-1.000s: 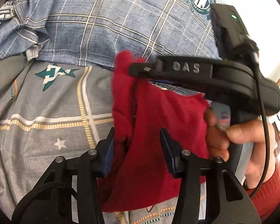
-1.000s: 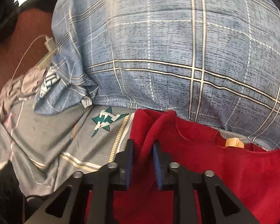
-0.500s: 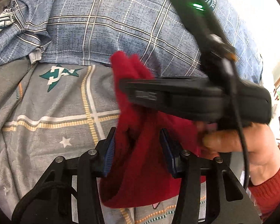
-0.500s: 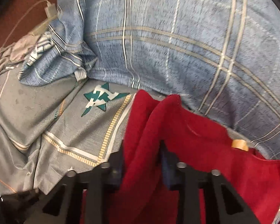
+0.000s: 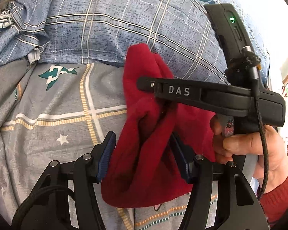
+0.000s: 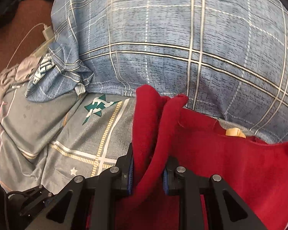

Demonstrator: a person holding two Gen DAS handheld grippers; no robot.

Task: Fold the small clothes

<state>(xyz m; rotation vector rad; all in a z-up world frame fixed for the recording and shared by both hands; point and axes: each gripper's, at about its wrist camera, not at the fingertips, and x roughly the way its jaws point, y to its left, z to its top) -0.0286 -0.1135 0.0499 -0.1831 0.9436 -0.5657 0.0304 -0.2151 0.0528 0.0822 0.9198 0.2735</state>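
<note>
A small red garment (image 5: pixel 144 134) hangs bunched above the grey patterned bedsheet (image 5: pixel 57 115). My left gripper (image 5: pixel 144 153) stands open with the red cloth draped between its blue-padded fingers (image 5: pixel 107 153). My right gripper (image 6: pixel 147 170) is shut on a thick fold of the red garment (image 6: pixel 220 163). In the left wrist view the right gripper's black body marked DAS (image 5: pixel 201 95) reaches in from the right, held by a hand (image 5: pixel 249 147), its tip buried in the cloth.
A large blue plaid pillow (image 6: pixel 182 48) lies right behind the garment. A white charger with cable (image 6: pixel 46 32) and crumpled grey cloth (image 6: pixel 11 74) sit at the far left by the bed's edge. A yellowish tag (image 6: pixel 234 132) shows at the garment's top edge.
The right gripper swung down and back up with its fold of red cloth, and more cloth now stands between its fingers. The left gripper stayed open around the hanging cloth.
</note>
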